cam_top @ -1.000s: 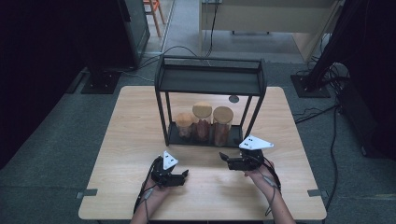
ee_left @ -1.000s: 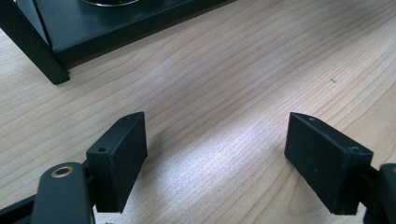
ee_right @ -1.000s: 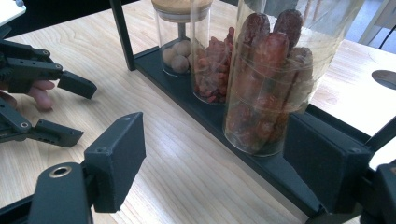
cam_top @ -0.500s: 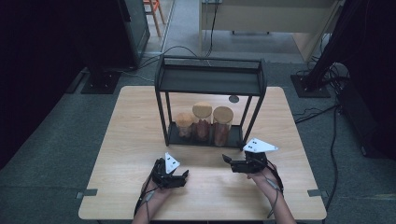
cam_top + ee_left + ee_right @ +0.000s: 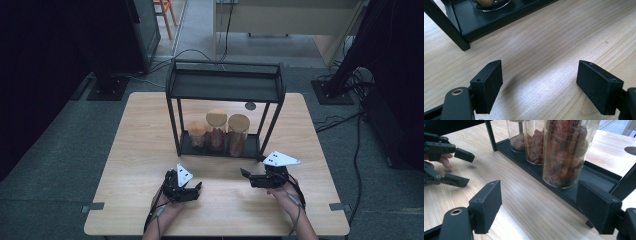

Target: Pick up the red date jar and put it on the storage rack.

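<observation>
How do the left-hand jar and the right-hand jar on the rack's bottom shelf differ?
The left jar is the shortest of the three, while the right jar stands taller. The left jar holds pale, rounded pieces; the right jar holds reddish-brown, longer pieces. The right jar is nearer the right gripper. Both are clear, upright, capped with tan lids, and stand on the black rack.

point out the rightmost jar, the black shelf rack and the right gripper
rightmost jar [image 5: 238,135], high view, on its glass side
black shelf rack [image 5: 225,88], high view, on its top shelf
right gripper [image 5: 539,207], right gripper view, midway between its open jaws
</observation>
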